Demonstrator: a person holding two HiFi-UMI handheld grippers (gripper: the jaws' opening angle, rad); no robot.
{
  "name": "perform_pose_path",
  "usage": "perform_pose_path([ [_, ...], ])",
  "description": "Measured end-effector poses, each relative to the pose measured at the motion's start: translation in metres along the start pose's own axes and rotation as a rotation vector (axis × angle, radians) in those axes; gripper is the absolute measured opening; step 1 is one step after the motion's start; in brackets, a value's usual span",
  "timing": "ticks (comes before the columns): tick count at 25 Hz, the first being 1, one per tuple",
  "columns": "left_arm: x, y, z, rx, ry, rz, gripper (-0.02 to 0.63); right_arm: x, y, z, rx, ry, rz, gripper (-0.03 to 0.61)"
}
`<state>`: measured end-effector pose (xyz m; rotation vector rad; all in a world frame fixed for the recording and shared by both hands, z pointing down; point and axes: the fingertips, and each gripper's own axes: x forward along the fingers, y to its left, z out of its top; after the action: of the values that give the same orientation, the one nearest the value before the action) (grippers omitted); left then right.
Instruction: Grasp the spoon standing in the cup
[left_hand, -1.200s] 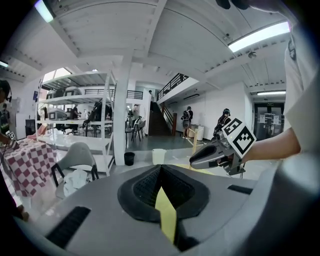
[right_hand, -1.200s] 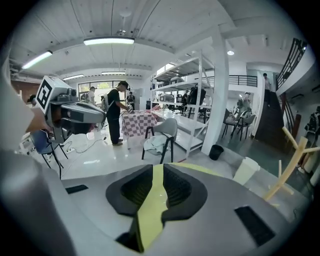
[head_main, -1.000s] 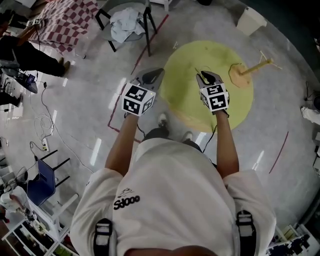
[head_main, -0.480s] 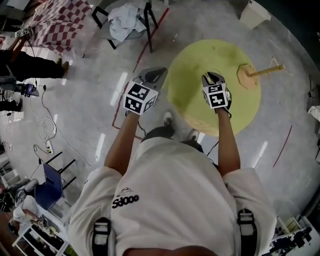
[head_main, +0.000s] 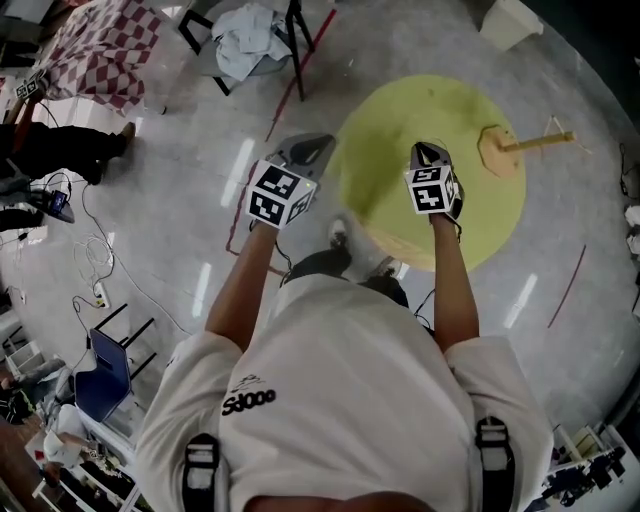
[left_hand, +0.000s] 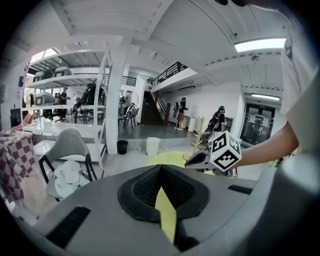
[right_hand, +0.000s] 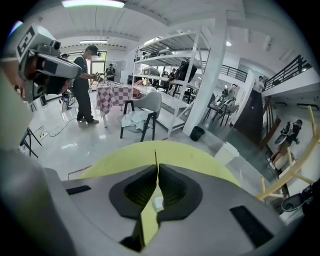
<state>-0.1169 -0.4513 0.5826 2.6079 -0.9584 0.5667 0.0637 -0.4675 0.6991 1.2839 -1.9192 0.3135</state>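
Only edge-on, a thin pale spoon handle shows, nipped by the just-closed jaws of the right gripper (whitish cup below them mostly hidden); left gripper clamped empty.

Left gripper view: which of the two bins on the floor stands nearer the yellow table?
The white bin, just behind the yellow round table; the black bin stands further left, beside the white column.

Bright ceiling strips, floor glare, fisheye edges

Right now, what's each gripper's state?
Left gripper: closed, holding nothing.
Right gripper: has just been closing, now closed, nothing between its jaws.
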Motion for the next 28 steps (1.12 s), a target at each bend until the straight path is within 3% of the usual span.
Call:
perform_pose_path([
  [7,-0.003,-0.010,0.019,0.008,-0.034,-0.009,0.028,-0.031,-0.005,0.016,-0.026,-0.040,-0.022,0.028],
  [14,0.001,-0.039,0.054,0.037,-0.100,-0.020,0.028,-0.093,-0.034,0.046,-0.017,-0.167,-0.051,0.027],
  [28,0.005,-0.124,0.160,0.187,-0.275,-0.082,0.028,-0.254,-0.108,0.096,0.025,-0.407,-0.169,0.026],
])
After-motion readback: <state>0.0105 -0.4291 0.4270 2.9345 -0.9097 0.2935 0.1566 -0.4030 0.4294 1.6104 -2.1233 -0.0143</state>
